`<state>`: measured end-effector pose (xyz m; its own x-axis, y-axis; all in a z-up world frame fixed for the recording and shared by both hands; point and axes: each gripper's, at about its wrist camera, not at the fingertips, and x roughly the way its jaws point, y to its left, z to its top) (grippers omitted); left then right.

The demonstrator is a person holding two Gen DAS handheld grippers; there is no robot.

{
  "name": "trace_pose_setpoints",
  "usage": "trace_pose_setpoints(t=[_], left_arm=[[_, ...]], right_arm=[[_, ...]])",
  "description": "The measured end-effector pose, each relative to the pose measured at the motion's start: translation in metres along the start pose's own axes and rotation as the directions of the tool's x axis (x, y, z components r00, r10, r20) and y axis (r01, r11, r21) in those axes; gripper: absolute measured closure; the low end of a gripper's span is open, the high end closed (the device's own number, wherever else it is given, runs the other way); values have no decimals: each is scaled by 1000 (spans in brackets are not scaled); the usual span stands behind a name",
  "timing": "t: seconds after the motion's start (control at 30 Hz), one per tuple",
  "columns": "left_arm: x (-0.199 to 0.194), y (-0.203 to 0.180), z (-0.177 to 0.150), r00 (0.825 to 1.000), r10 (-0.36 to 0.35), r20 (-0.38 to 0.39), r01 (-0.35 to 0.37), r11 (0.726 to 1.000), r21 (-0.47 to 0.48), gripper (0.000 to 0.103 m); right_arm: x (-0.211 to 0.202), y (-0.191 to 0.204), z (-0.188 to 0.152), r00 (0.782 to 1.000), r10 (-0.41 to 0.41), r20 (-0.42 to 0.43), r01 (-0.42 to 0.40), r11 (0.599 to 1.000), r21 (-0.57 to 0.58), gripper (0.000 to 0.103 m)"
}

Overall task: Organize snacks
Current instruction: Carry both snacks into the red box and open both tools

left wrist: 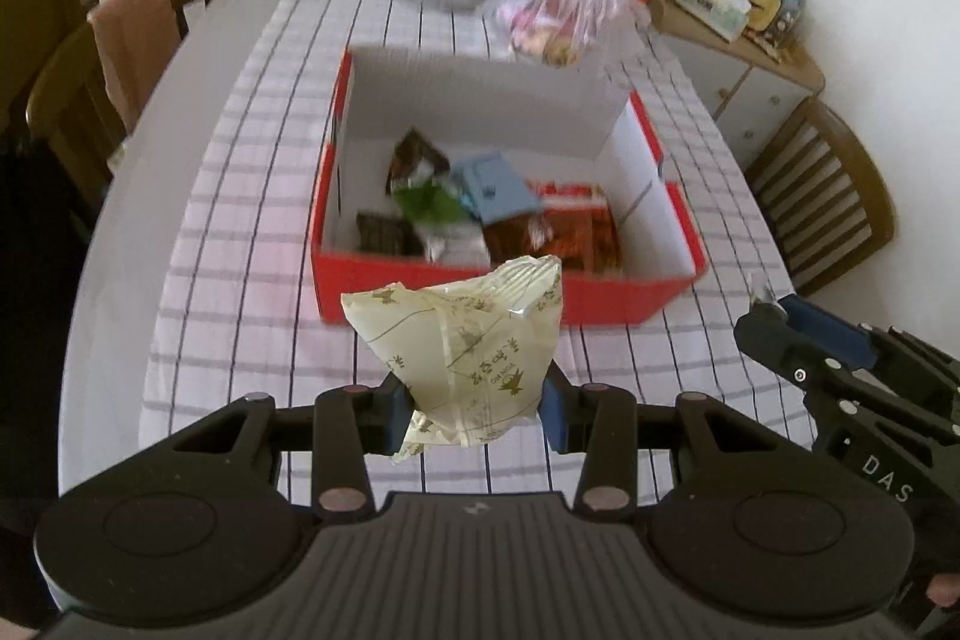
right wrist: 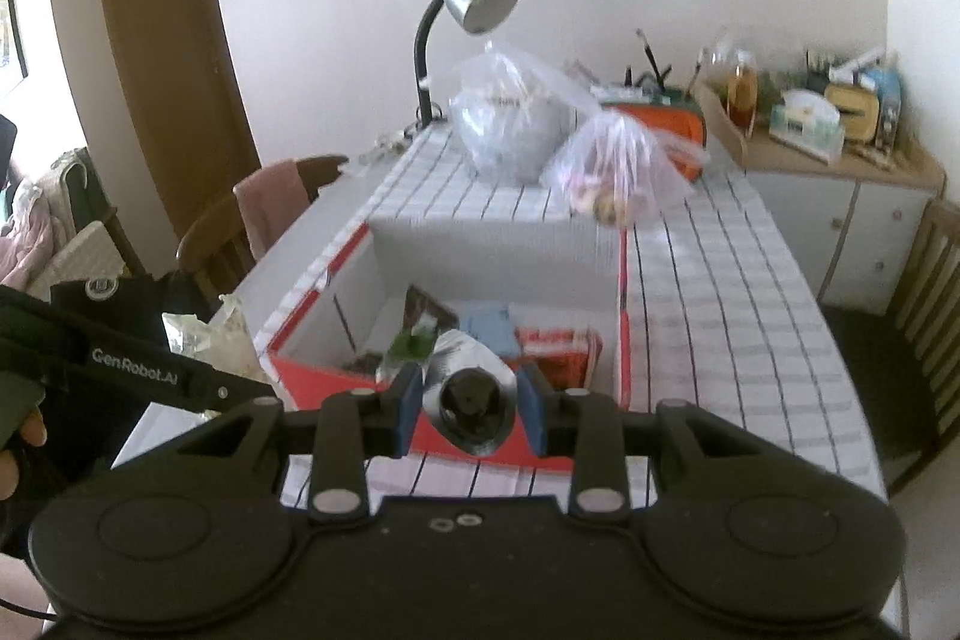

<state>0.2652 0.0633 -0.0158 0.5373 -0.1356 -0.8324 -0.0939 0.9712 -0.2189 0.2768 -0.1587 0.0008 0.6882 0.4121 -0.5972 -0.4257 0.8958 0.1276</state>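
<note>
While both grippers carry a snack toward the red box point(left wrist: 498, 292), the step in hand looks like dropping each one in among the packets already there. On the left, the left gripper point(left wrist: 477, 409) pinches a cream packet point(left wrist: 474, 340) by its lower end, held in the air just short of the box's near wall; the packet stands up and flops a little to one side. To do this well, I would carry it on over the wall before letting go, and aim for the bare left part of the floor, since the packets inside crowd the middle and right. On the right, the right gripper point(right wrist: 471, 415) is pressed onto a silver packet point(right wrist: 471, 388) with a dark round patch, also at the near wall of the box point(right wrist: 336, 376). It should go in after the other, so the two tools do not meet over the opening.

Both views are blurred, so the print on the packets inside cannot be read. The near wall hides the front of the box floor. What the silver packet holds I cannot tell. The bags point(right wrist: 618, 172) beyond the box are too smeared to name their contents.
</note>
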Motion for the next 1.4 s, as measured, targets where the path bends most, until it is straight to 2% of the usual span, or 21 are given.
trace_pose_setpoints(t=[0.33, 0.7, 1.13, 1.4], left_arm=[[6, -10, 44, 994, 90, 64, -93, 994, 50, 62], [49, -18, 86, 986, 156, 59, -161, 983, 86, 62], [116, -16, 106, 983, 181, -14, -179, 978, 111, 62], [148, -19, 102, 976, 199, -88, -185, 972, 147, 62]], right_arm=[[37, -7, 35, 999, -33, 12, 33, 999, -33, 70], [105, -30, 47, 996, -43, -80, 42, 999, -15, 70], [178, -39, 35, 978, -38, -203, 32, 999, -31, 70], [193, -41, 23, 969, -26, -247, 18, 999, -36, 69]])
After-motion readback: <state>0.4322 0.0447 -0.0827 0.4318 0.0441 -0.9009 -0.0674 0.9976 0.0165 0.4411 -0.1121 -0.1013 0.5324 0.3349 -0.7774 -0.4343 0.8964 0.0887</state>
